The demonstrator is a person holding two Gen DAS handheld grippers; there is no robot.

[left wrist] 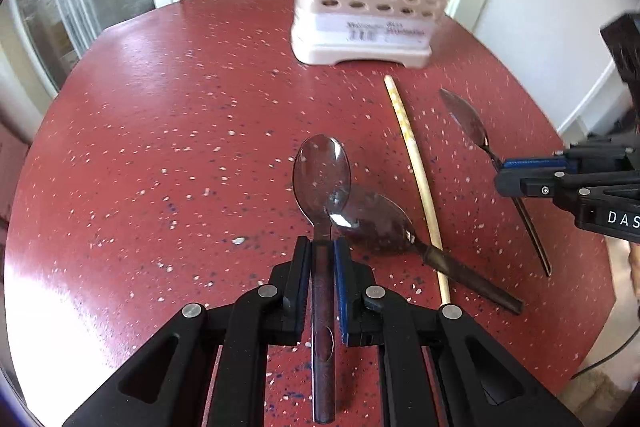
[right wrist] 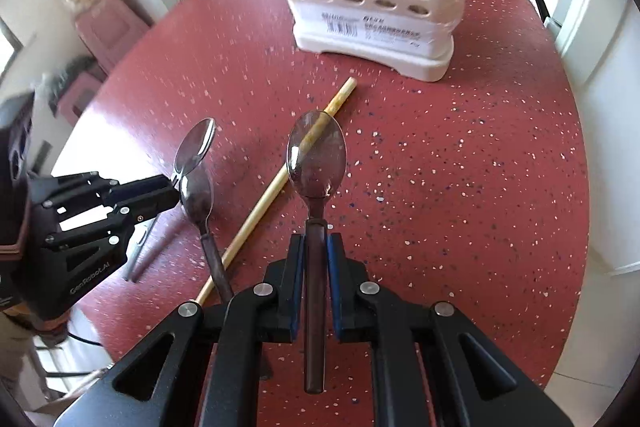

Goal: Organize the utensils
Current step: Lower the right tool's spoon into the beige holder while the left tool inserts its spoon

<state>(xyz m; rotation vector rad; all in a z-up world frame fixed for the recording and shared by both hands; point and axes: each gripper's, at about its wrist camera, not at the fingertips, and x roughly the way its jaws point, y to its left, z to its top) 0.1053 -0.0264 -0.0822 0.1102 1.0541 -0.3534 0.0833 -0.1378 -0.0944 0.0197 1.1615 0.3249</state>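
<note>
The left gripper (left wrist: pixel 322 247) is clamped on the handle of a clear plastic spoon (left wrist: pixel 322 175), bowl pointing away. The right gripper (right wrist: pixel 316 241) is clamped on the dark handle of a second spoon (right wrist: pixel 317 155), bowl likewise forward. Between them on the red speckled table (left wrist: pixel 180 155) lie a metal spoon with a dark handle (left wrist: pixel 384 223) and a pale chopstick (left wrist: pixel 416 167), which cross. At the far edge stands a white utensil holder (right wrist: pixel 372 11) with utensils upright in it.

Bare red table (left wrist: pixel 180 131) lies open leftward; chopstick (left wrist: pixel 412 163) and dark-handled spoon (left wrist: pixel 384 223) clutter the holder's (left wrist: pixel 368 15) approach.
</note>
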